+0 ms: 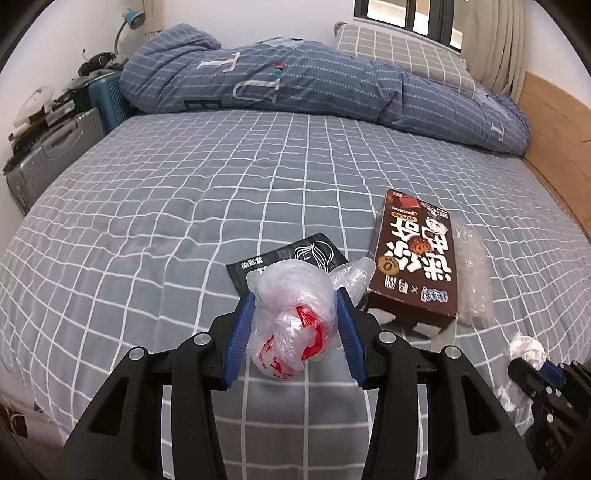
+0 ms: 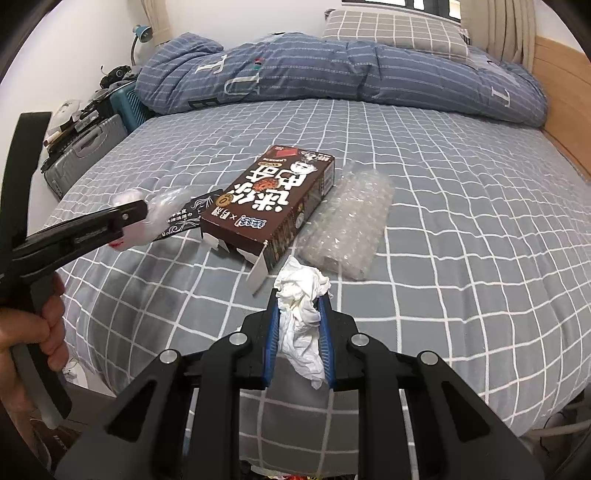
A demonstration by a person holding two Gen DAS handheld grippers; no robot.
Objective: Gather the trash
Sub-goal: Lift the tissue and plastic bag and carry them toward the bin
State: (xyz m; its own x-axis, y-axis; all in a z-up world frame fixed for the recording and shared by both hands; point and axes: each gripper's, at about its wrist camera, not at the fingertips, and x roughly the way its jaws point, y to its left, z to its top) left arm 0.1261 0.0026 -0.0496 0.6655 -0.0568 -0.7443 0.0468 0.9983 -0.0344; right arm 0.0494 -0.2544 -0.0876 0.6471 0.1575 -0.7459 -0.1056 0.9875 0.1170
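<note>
My left gripper (image 1: 295, 295) is shut on a crumpled clear plastic bag with red print (image 1: 291, 314), held above the grey checked bed (image 1: 147, 206). My right gripper (image 2: 298, 301) is shut on a crumpled white tissue (image 2: 301, 291) that sticks out past the blue pads. On the bed lie a brown snack box (image 2: 269, 199) with open flaps, a black sachet (image 1: 291, 254) and a clear bubble-wrap piece (image 2: 347, 221). In the right wrist view the left gripper (image 2: 138, 212) shows at the left with the plastic bag (image 2: 162, 203); in the left wrist view the right gripper (image 1: 528, 365) and tissue (image 1: 526, 349) show at the lower right.
A rolled blue quilt (image 1: 295, 81) and a grey checked pillow (image 2: 391, 31) lie at the bed's far end. A wooden bed frame (image 1: 557, 122) runs along the right. Suitcases (image 1: 55, 155) and clutter stand left of the bed. A hand (image 2: 33, 332) grips the left handle.
</note>
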